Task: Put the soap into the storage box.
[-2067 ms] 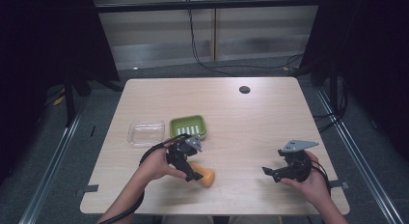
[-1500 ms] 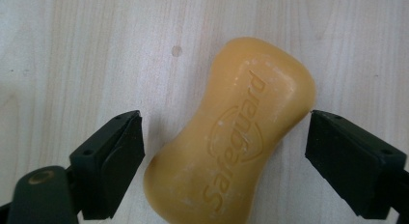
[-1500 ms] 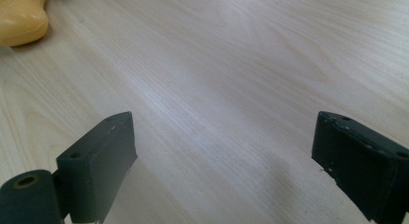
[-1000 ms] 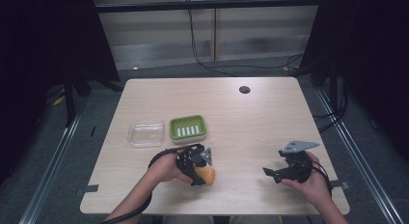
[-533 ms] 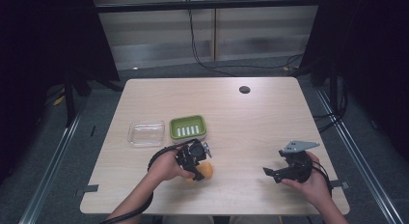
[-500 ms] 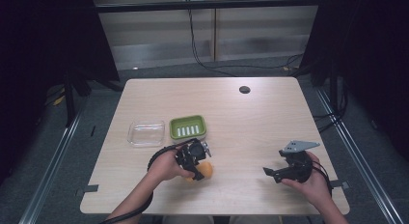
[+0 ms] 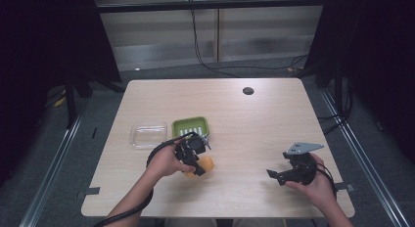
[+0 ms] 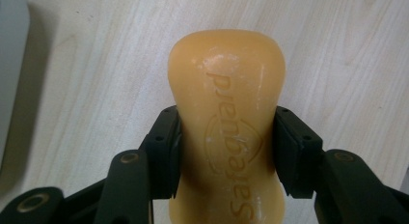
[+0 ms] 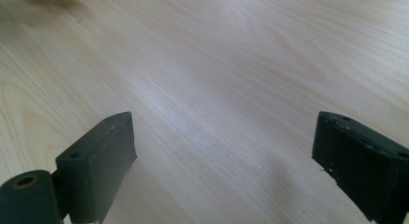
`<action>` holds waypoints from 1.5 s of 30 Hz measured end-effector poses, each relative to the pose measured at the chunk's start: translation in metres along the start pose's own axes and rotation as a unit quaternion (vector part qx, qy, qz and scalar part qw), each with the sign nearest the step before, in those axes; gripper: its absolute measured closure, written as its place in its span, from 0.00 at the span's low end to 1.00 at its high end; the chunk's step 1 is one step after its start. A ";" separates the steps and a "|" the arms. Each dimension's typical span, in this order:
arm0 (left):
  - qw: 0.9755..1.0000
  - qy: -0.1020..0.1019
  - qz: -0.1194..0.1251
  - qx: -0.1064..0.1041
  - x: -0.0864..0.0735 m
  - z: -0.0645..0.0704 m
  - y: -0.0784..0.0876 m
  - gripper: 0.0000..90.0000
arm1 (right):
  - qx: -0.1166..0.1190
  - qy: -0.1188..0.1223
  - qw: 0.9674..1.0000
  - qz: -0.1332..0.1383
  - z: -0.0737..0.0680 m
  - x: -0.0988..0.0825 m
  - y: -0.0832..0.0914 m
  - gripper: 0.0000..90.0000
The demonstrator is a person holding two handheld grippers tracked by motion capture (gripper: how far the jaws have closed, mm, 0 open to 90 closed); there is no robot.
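Note:
An orange bar of soap (image 8: 226, 79), pinched in at its waist and stamped with raised lettering, sits between the pads of my left gripper (image 8: 226, 147), which is shut on it. From above, the soap (image 7: 207, 164) hangs just over the wooden table (image 7: 254, 124), near the front left, with the left gripper (image 7: 199, 167) angled down onto it. My right gripper (image 7: 274, 176) rests low at the front right, held by a hand. Its jaws stand wide open over bare wood, with nothing between them (image 9: 222, 156).
A green ridged soap dish (image 7: 191, 126) lies just beyond the left gripper. A clear plastic tray (image 7: 148, 134) sits to its left. A dark round grommet (image 7: 248, 90) marks the far side of the table. Cables trail on the floor behind.
The left gripper has taken hold of the soap and carried it a little up and away from the front edge, toward the green dish. The right gripper has stayed put.

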State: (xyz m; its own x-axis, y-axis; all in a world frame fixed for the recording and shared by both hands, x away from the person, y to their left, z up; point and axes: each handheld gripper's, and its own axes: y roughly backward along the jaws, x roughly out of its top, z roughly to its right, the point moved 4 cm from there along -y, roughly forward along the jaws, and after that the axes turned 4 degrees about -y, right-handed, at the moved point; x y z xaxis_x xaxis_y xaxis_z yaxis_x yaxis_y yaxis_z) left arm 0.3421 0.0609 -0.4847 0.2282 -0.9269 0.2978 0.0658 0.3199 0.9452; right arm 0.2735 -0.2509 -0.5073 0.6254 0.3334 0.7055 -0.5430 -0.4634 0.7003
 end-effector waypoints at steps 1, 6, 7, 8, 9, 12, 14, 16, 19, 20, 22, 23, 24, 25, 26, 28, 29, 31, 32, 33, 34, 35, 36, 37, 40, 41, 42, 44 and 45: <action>1.000 0.005 0.004 0.004 0.000 0.000 0.000 0.55 | 0.001 -0.001 1.000 -0.001 0.000 0.000 0.000 0.08; 1.000 0.008 0.000 0.002 0.000 -0.005 0.005 0.55 | 0.001 0.000 1.000 -0.001 0.000 0.000 0.000 0.08; 1.000 0.007 0.001 0.003 0.000 -0.006 0.006 0.55 | 0.000 -0.001 1.000 0.000 0.000 0.000 0.000 0.08; 1.000 0.006 0.000 0.004 0.000 -0.006 0.006 0.55 | 0.001 0.000 1.000 -0.001 0.000 0.000 0.000 0.08; 1.000 0.021 0.008 0.001 0.001 -0.005 0.006 0.55 | 0.001 0.000 1.000 -0.001 0.000 0.000 0.000 0.08; 1.000 0.018 0.004 0.002 0.001 -0.008 0.009 0.55 | 0.000 -0.001 1.000 0.000 0.000 0.000 0.000 0.08; 1.000 0.026 0.009 0.004 0.003 -0.008 0.010 0.55 | 0.002 -0.002 1.000 0.002 0.000 0.000 0.000 0.08; 1.000 0.023 0.006 0.004 0.003 -0.009 0.011 0.55 | 0.002 -0.004 1.000 0.002 0.000 0.000 0.001 0.08; 1.000 0.010 -0.010 0.003 0.003 -0.012 0.015 0.55 | 0.002 -0.007 1.000 0.000 0.000 0.000 0.001 0.07; 1.000 0.010 -0.010 0.003 0.003 -0.012 0.015 0.55 | 0.002 -0.007 1.000 0.000 0.000 0.000 0.001 0.07; 1.000 0.017 -0.004 0.006 0.004 -0.013 0.015 0.55 | 0.002 -0.005 1.000 0.002 0.000 0.000 0.000 0.07; 1.000 0.013 -0.006 0.005 0.005 -0.014 0.016 0.55 | 0.003 -0.005 1.000 0.002 0.000 0.000 0.000 0.07; 1.000 0.014 -0.008 0.006 0.005 -0.015 0.017 0.55 | 0.002 -0.005 1.000 0.002 0.000 0.000 0.001 0.07; 1.000 0.015 -0.010 0.005 0.005 -0.015 0.017 0.55 | 0.003 -0.005 1.000 0.002 0.000 0.000 0.001 0.07; 1.000 0.015 -0.010 0.005 0.005 -0.015 0.017 0.55 | 0.003 -0.005 1.000 0.002 0.000 0.000 0.001 0.07; 1.000 0.015 -0.011 0.005 0.006 -0.017 0.018 0.55 | 0.001 -0.008 1.000 0.000 0.001 0.000 0.001 0.07; 1.000 0.018 -0.010 0.005 0.006 -0.017 0.018 0.55 | 0.001 -0.008 1.000 0.000 0.001 0.000 0.001 0.07; 1.000 0.019 -0.012 0.004 0.006 -0.019 0.020 0.55 | 0.003 -0.008 1.000 0.002 0.001 0.000 0.001 0.07; 1.000 0.019 -0.012 0.004 0.006 -0.019 0.020 0.55 | 0.003 -0.008 1.000 0.002 0.001 0.000 0.001 0.07; 1.000 0.019 -0.011 0.008 0.006 -0.021 0.021 0.55 | 0.003 -0.009 1.000 0.001 0.001 0.000 0.001 0.07; 1.000 0.019 -0.012 0.009 0.006 -0.022 0.022 0.55 | 0.003 -0.009 1.000 0.002 0.001 0.000 0.001 0.07; 1.000 0.019 -0.012 0.009 0.006 -0.022 0.022 0.55 | 0.003 -0.009 1.000 0.002 0.001 0.000 0.001 0.07; 1.000 0.020 -0.013 0.009 0.006 -0.022 0.022 0.55 | 0.003 -0.009 1.000 0.002 0.001 0.000 0.001 0.07; 1.000 0.020 -0.014 0.009 0.007 -0.023 0.023 0.55 | 0.003 -0.009 1.000 0.001 0.001 0.000 0.001 0.07; 1.000 0.018 -0.016 0.010 0.008 -0.026 0.025 0.55 | 0.003 -0.008 1.000 0.003 0.001 0.000 0.001 0.07; 1.000 0.017 -0.019 0.011 0.008 -0.027 0.025 0.55 | 0.003 -0.007 1.000 0.003 0.001 0.000 0.001 0.07; 1.000 0.019 -0.018 0.011 0.008 -0.027 0.025 0.55 | 0.003 -0.007 1.000 0.002 0.001 0.000 0.001 0.07; 1.000 0.018 -0.022 0.011 0.009 -0.029 0.026 0.55 | 0.001 -0.007 1.000 0.002 0.001 0.000 0.001 0.07; 1.000 0.014 -0.023 0.012 0.009 -0.030 0.027 0.55 | 0.002 -0.007 1.000 0.002 0.001 0.000 0.001 0.07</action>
State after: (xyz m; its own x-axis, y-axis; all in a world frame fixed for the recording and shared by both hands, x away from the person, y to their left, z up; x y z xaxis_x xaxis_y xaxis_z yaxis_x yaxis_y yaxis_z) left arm 0.3747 0.0665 -0.4606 0.2523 -0.9349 0.2497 0.0533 0.2711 0.9611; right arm 0.2737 -0.2526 -0.5067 0.6317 0.3195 0.7062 -0.5432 -0.4674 0.6974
